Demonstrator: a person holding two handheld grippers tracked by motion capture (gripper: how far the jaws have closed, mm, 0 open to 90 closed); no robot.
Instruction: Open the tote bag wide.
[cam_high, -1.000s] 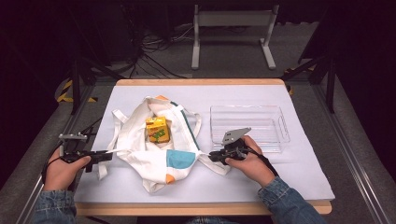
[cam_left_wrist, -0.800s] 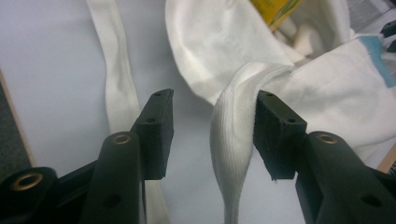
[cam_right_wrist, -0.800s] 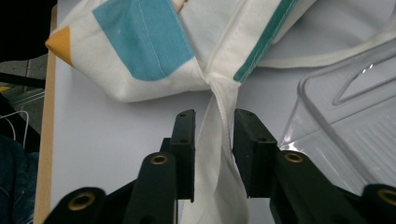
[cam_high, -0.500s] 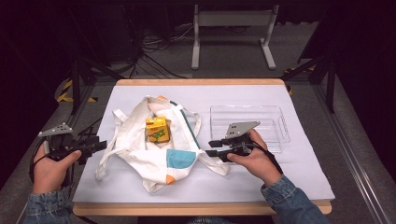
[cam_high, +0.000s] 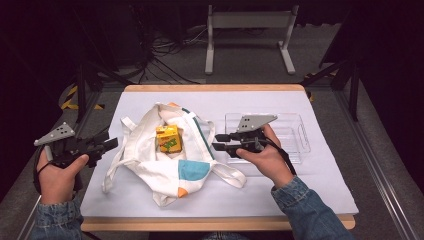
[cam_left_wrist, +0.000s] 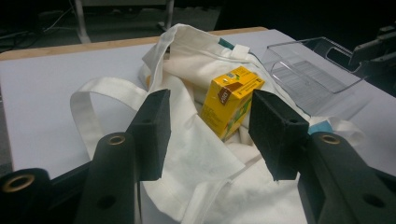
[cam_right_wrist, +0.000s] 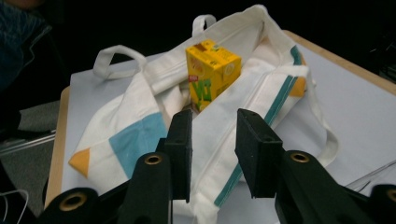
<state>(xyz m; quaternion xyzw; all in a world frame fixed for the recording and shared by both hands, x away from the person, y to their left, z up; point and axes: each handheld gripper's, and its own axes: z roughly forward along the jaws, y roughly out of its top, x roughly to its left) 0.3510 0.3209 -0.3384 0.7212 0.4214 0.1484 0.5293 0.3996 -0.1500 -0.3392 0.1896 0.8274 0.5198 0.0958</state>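
Yellow carton (cam_high: 168, 138) sat in the mouth of the white tote bag (cam_high: 150, 165), exposed for access. Left gripper (cam_high: 111, 145) and right gripper (cam_high: 218, 141) flanked the bag, jaws parted, holding nothing; right jaws had just narrowed.

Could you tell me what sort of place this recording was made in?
Probably a lab or studio set up for recording: a table under a plain white sheet, dark curtained surroundings, loose cables on the grey floor, and a white metal stand behind the table.
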